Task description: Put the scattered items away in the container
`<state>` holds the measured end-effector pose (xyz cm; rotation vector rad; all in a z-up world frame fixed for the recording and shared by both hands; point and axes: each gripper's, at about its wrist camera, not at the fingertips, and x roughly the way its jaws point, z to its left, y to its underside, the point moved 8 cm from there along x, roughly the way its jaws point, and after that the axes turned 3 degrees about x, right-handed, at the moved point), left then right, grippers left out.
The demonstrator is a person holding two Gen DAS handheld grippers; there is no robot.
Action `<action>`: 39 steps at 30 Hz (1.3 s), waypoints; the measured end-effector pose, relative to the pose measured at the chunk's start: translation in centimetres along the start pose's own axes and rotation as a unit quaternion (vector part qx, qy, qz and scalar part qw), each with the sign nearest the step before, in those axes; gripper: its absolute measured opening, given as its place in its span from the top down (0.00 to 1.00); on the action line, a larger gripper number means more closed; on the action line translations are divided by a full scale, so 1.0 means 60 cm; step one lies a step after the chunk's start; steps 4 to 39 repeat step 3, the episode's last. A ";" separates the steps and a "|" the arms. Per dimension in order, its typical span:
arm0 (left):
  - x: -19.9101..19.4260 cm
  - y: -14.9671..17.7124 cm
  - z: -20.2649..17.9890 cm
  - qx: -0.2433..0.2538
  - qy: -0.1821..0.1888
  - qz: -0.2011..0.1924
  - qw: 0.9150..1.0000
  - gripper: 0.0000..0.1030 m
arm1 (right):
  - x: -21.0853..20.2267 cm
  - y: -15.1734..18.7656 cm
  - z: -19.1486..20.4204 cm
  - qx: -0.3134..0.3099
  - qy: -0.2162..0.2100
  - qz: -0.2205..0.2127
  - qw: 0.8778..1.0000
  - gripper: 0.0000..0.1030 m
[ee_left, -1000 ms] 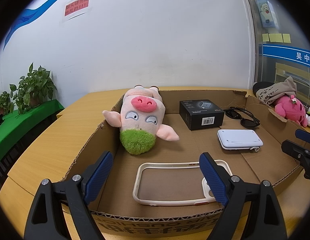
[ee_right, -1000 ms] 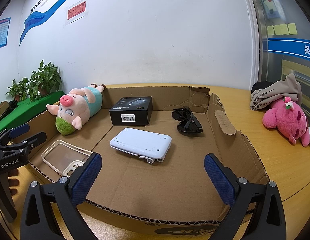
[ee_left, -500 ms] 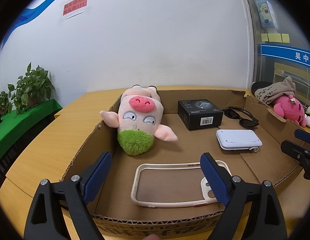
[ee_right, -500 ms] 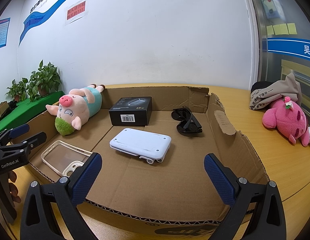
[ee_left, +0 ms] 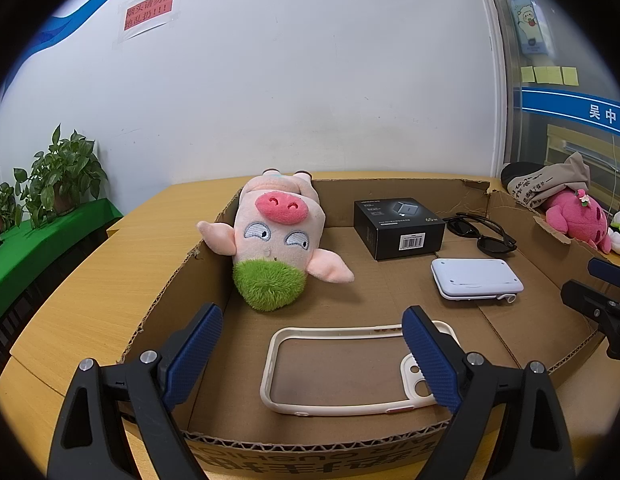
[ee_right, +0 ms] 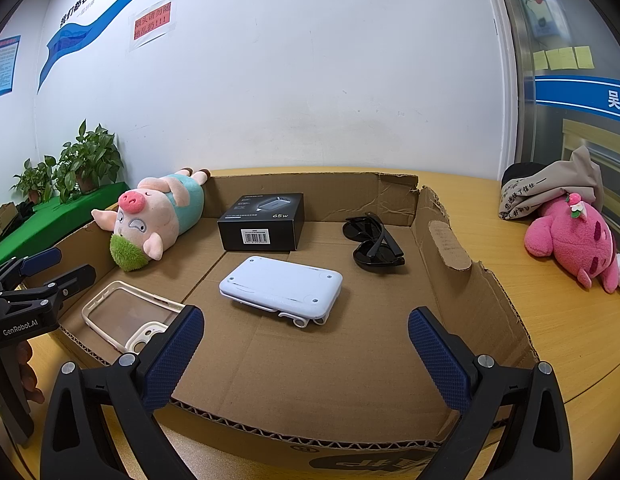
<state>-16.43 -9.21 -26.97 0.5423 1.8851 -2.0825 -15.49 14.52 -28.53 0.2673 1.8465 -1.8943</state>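
A: Start at the left. What is in the cardboard tray (ee_right: 450, 248)?

B: At its left wall lies a plush pig (ee_right: 153, 220), pink with a teal shirt and a green tuft at the head, leaning on the rim. In front of it, near the front left corner, a cream phone case (ee_right: 125, 316) lies flat with its open side up.

A: And the left gripper (ee_left: 310, 356)?

B: It hangs over the tray's front edge above that case. Its 2 blue pads (ee_left: 193, 352) stand spread wide with nothing between them; the case lies on the floor below, not touched.

A: Moving toward the middle?

B: A black box (ee_right: 261, 222) with a barcode label sits toward the back wall. Just in front of it a white flat device (ee_right: 281, 286) rests on the cardboard, apart from the box.

A: Further right?

B: Black sunglasses (ee_right: 374, 246) lie folded near the back right corner. The right gripper (ee_right: 305, 356) hovers over the front edge, its jaws also spread wide and empty.

A: Anything outside the tray?

B: On the wooden table (ee_right: 558, 320) at the far right, a pink plush toy (ee_right: 574, 240) lies beside a grey cloth bag (ee_right: 550, 188), both well apart from the tray. A potted plant (ee_right: 85, 160) stands far left.
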 end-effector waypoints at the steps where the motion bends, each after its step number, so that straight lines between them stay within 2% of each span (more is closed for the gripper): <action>1: 0.000 0.000 0.000 0.000 0.000 0.000 1.000 0.11 | 0.000 0.000 0.000 0.000 0.000 0.000 1.000 0.00; 39: 0.000 0.000 0.000 0.000 0.000 0.000 1.000 0.11 | 0.000 0.000 0.000 0.000 0.000 0.000 1.000 0.00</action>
